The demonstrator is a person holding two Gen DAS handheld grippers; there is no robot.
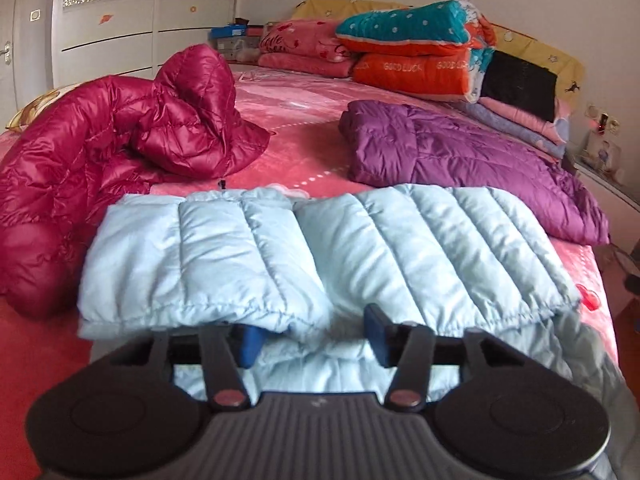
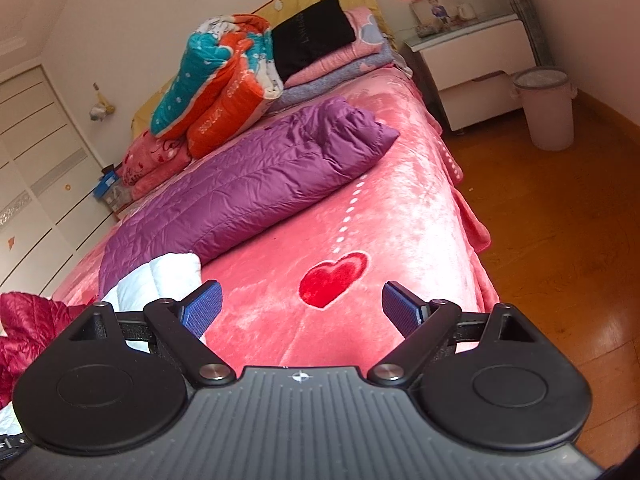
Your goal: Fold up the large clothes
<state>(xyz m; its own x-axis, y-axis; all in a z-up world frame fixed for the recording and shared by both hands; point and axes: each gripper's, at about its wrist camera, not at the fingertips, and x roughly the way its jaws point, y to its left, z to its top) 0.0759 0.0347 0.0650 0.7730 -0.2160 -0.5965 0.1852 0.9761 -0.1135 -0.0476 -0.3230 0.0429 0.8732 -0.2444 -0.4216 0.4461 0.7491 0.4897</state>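
A light blue quilted jacket (image 1: 280,248) lies partly folded on the pink bed cover (image 1: 304,132), right in front of my left gripper (image 1: 314,334). The left gripper is open, its blue pads low against the jacket's near hem, the left pad partly tucked under the fabric. A crumpled crimson down jacket (image 1: 120,140) lies to the left, a folded purple jacket (image 1: 460,160) to the right. My right gripper (image 2: 302,310) is open and empty above the bed cover (image 2: 400,216) near a red heart print. The purple jacket (image 2: 248,184) and a corner of the light jacket (image 2: 160,276) show beyond it.
Folded quilts and blankets (image 1: 420,52) are stacked at the head of the bed. White wardrobe doors (image 1: 100,20) stand at the left. In the right wrist view a white nightstand (image 2: 476,64) and a bin (image 2: 546,108) stand on the wooden floor (image 2: 560,260) beside the bed's right edge.
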